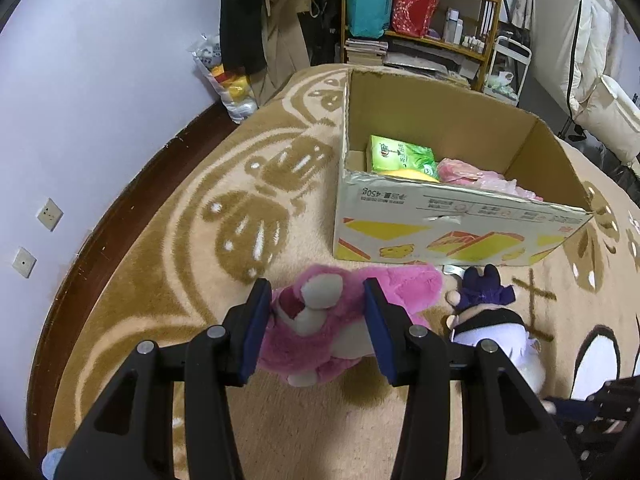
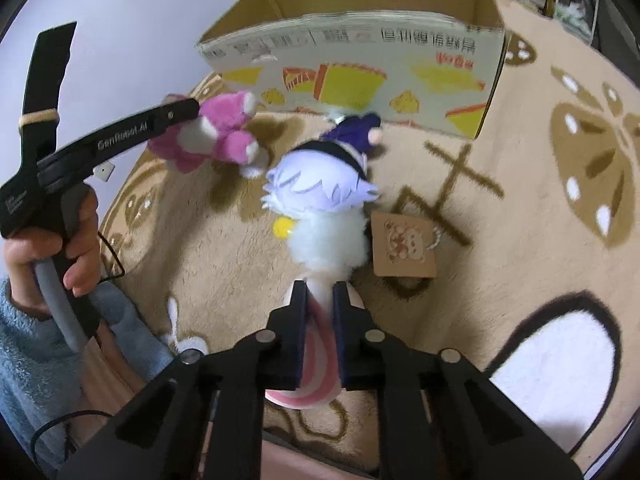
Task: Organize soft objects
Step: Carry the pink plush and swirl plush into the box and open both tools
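My left gripper (image 1: 316, 296) is shut on a pink plush bear (image 1: 320, 320), held just above the rug in front of the cardboard box (image 1: 460, 216); the bear also shows in the right wrist view (image 2: 208, 136). My right gripper (image 2: 320, 296) is shut on the pink-striped tail (image 2: 318, 360) of a white-haired plush doll (image 2: 320, 192) with a purple outfit, which hangs before the box (image 2: 360, 56). The doll also shows in the left wrist view (image 1: 492, 320). The box holds a green tissue pack (image 1: 400, 156) and a pink bag (image 1: 472, 176).
A beige patterned rug (image 1: 200, 240) covers the surface. A brown paper tag (image 2: 402, 248) lies on it by the doll. A shelf (image 1: 420, 12) with bags and bottles, hanging clothes and a bag of toys (image 1: 228, 80) stand behind the box. The wall is at left.
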`<state>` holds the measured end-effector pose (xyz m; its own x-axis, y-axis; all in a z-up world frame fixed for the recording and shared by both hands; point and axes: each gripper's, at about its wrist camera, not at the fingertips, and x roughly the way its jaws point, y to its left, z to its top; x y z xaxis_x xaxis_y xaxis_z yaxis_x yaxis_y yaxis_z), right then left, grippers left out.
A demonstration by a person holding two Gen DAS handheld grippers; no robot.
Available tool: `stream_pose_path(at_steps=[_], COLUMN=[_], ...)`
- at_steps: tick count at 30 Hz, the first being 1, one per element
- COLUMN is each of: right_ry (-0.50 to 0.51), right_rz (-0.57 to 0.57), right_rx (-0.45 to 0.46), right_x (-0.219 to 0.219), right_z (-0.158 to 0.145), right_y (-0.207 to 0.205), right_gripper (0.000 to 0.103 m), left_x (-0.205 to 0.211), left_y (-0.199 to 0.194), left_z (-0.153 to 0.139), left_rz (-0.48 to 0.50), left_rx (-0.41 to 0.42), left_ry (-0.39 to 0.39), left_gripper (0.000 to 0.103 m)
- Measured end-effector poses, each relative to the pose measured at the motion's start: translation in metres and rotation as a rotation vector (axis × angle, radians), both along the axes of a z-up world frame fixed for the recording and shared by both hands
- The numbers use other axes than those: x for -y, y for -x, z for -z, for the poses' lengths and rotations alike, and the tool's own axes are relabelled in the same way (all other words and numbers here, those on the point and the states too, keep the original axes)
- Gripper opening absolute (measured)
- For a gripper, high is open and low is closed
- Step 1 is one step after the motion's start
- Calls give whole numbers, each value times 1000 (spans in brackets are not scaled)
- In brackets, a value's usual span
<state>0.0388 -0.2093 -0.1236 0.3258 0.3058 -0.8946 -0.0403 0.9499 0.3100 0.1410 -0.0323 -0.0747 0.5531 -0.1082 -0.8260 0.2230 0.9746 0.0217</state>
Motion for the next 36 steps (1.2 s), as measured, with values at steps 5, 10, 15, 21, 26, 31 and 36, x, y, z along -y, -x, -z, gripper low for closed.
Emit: stream_pose_path(at_steps=[5, 10, 15, 21, 26, 31, 36], right_ry=[32, 34, 57, 86, 96, 115, 140], right_rz=[50, 105, 147, 178, 190, 189, 188], right_rx=[117, 233, 330, 415, 466, 499, 515], right_x=[8, 20, 34, 45, 53, 58, 62], right_z=[-28, -56, -86, -112, -129, -134, -131], right_y=[11, 8, 0, -20, -37, -55, -74], right_gripper=[11, 11, 11, 11, 11, 11, 11], left_x=[-5, -5, -3, 0, 1, 6, 22], left_y=[14, 28, 37, 39, 33, 16, -2], left_z=[-13, -30, -46, -67, -82, -98, -105], left_rz=[-10, -10, 1, -2, -9, -7, 18], left_rx=[38, 103, 150, 218, 276, 316, 336], left_ry=[3, -17, -8, 0, -2, 18, 16], left_gripper=[45, 45, 45, 45, 45, 45, 45])
